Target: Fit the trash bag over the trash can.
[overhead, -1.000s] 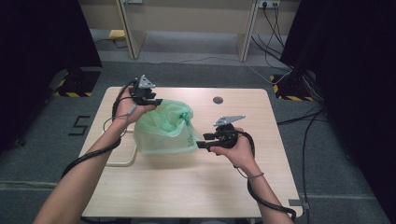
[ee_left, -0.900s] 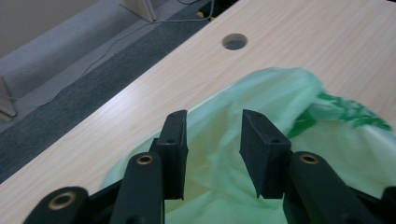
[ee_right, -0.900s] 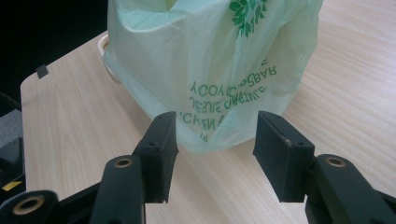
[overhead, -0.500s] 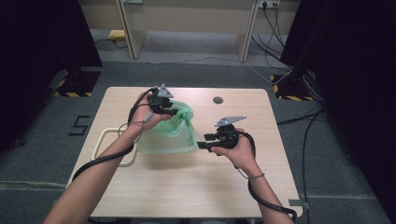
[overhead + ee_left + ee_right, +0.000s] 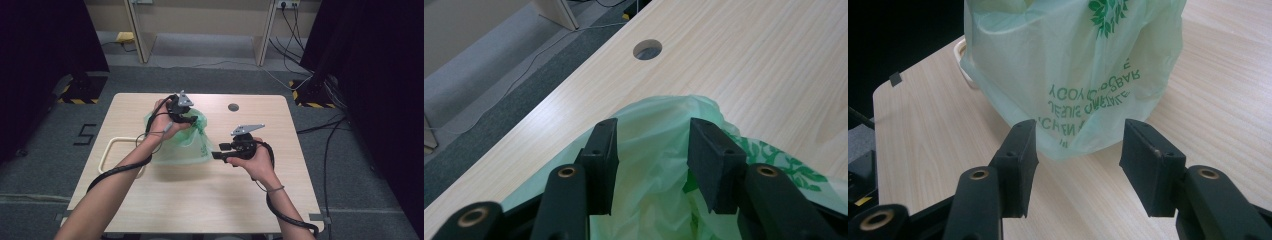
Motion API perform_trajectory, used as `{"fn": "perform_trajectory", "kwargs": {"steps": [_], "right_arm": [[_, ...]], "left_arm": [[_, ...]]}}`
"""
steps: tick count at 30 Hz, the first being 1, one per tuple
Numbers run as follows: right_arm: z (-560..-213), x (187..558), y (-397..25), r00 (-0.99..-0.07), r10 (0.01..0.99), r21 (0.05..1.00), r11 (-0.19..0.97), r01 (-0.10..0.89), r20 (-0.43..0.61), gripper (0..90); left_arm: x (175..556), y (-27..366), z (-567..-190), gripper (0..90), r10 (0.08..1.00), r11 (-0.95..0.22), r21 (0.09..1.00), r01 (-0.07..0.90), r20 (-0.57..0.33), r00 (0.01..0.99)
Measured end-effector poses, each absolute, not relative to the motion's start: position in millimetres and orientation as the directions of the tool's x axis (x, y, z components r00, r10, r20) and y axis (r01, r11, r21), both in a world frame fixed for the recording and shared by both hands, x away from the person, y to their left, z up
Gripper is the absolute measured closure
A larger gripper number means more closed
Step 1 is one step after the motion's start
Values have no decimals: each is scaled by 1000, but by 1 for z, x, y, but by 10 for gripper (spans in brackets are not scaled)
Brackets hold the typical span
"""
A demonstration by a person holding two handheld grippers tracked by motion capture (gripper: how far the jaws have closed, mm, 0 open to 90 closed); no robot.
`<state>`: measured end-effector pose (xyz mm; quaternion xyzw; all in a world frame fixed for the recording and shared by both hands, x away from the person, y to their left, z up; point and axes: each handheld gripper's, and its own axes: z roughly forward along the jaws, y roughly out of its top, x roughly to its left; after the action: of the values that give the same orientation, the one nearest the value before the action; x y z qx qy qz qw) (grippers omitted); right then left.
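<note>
Quick count: one green plastic bag [image 5: 182, 142], one cream handled tray [image 5: 112, 156] poking out beside it (mostly hidden, so could be some other frame-type thing), two grippers, left [image 5: 192, 120] and right [image 5: 216, 155], and one round hole [image 5: 233, 107] in one table [image 5: 200, 200].

Bag [image 5: 182, 142] mid-table [image 5: 200, 200]; tray [image 5: 112, 150] left, touching; cable hole [image 5: 233, 107] behind right; right gripper [image 5: 216, 155] just right.

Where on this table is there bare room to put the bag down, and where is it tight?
Bare wood runs along the near edge of the table, below both forearms, and on the right side past the right claw. It is crowded mid-left: the green plastic bag, the left claw over its top, and the cream frame beside it.
</note>
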<state>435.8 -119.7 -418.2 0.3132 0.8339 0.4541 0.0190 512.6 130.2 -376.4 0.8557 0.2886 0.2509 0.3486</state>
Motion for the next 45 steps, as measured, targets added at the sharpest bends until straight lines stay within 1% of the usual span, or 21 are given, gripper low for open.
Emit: {"fn": "perform_trajectory", "kwargs": {"steps": [11, 17, 22, 31, 40, 45], "right_arm": [[-419, 435, -121, -802, 537, 767, 389, 510, 261, 484], [-420, 435, -122, -802, 537, 767, 388, 511, 262, 484], [-421, 435, -123, -801, 538, 766, 389, 512, 263, 484], [-419, 435, -124, -799, 541, 766, 388, 513, 261, 481], [-421, 435, -126, -793, 549, 762, 385, 520, 264, 480], [-421, 436, -124, -792, 550, 761, 385, 521, 264, 479]], "left_arm": [[524, 125, -382, 538, 694, -591, 734, 335, 250, 675], [528, 125, -386, 545, 715, -577, 736, 354, 245, 655], [528, 127, -384, 546, 714, -579, 733, 356, 245, 656], [520, 137, -375, 514, 712, -554, 739, 384, 182, 679], [507, 165, -366, 485, 717, -519, 744, 422, 110, 689], [500, 182, -361, 473, 723, -508, 748, 427, 101, 683]]}}
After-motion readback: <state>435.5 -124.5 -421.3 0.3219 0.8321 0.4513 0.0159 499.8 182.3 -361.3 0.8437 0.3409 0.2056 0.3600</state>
